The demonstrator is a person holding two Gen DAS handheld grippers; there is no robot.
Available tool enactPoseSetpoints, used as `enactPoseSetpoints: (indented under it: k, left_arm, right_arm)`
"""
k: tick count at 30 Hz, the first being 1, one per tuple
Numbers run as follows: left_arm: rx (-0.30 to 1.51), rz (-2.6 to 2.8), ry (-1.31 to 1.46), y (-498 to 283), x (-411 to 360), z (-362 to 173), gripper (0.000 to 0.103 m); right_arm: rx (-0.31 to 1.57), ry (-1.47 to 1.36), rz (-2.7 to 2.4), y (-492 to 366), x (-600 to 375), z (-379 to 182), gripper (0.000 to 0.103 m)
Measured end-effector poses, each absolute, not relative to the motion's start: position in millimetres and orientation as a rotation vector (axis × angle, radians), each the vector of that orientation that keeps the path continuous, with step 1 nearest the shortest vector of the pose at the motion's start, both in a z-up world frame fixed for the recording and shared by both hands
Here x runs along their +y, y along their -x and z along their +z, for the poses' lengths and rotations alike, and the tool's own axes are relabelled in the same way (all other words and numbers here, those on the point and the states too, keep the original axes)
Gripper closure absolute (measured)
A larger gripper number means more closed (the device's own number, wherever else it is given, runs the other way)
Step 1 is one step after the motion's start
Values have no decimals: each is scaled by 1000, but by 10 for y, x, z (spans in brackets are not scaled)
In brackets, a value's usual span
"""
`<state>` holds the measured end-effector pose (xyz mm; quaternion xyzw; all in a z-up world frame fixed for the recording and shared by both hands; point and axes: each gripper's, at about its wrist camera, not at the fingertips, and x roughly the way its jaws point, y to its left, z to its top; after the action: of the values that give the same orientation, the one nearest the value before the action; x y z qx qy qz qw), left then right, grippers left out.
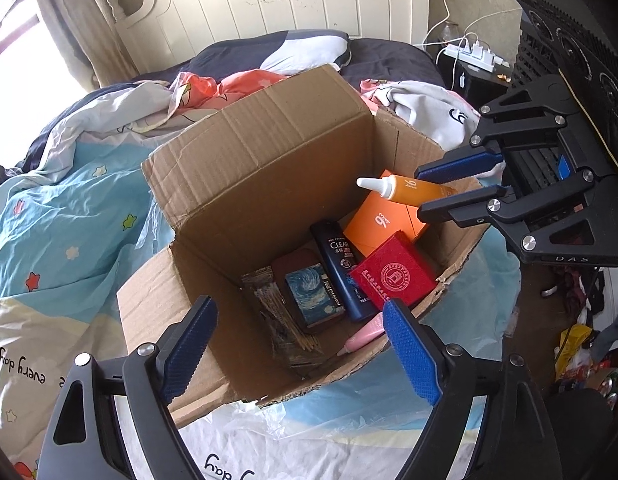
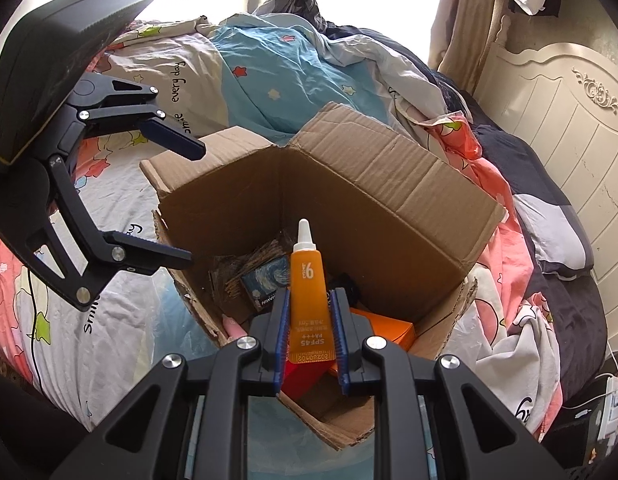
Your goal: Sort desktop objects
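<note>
Bed with white panelled headboard fills the background, covered by a rumpled blue-and-white star-print quilt; dark pillow near the headboard; white power strip on a dark stand beside the bed. Open cardboard box sits on the quilt, flaps up, near rim torn. Left gripper hovers over the near edge of the box, jaws released and spread wide, nothing between the blue pads. Right gripper hangs above the box's other side, jaws clenched on the flat crimped end of an orange sunscreen tube; white nozzle points away from the gripper, over the box interior; tube is above the contents, touching none that can be seen. Inside the box, by size: orange carton against the far right wall; red box with a round seal leaning just in front of it; dark blue shampoo bottle lying between the red box and a small starry-night print box; bundle of thin wooden sticks in a wrapper along the left wall; pink tube at the near rim, partly hidden by the left gripper's pad.
</note>
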<state>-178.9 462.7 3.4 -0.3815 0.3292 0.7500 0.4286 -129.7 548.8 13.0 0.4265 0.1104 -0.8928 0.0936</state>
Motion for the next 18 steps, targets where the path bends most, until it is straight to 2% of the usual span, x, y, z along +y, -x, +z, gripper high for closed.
enactPoseSetpoints:
  k: [1,3,5,6,8,14,18]
  left_arm:
    - [824,1877,946,1782,4619,46,10]
    - [821,1890,940,1783,4598,67,7]
    - [819,1897,943,1784,4577,83,7]
    - [821,1899,946,1781,4569,89,6]
    - [824,1901,950,1769,4551,102,6]
    - [833,1916,957,1713,4485,153,2]
    - [837,1921,980,1659,4409,160,1]
  right_arm:
    - [326,-1269,-2656,1297,5492,134,83]
    - [327,-1292,-2672,1307,5505,136,76]
    - [337,-1291,-2693,1297,5510,146,57]
    - [345,-1286,-2707,1293,5510,158,53]
    - [352,-1279,-2732,1286,5511,187,39]
    - [331,-1264,-2775,1264,5476,292,24]
    - [289,-1312,-2747,1249,5430,301,24]
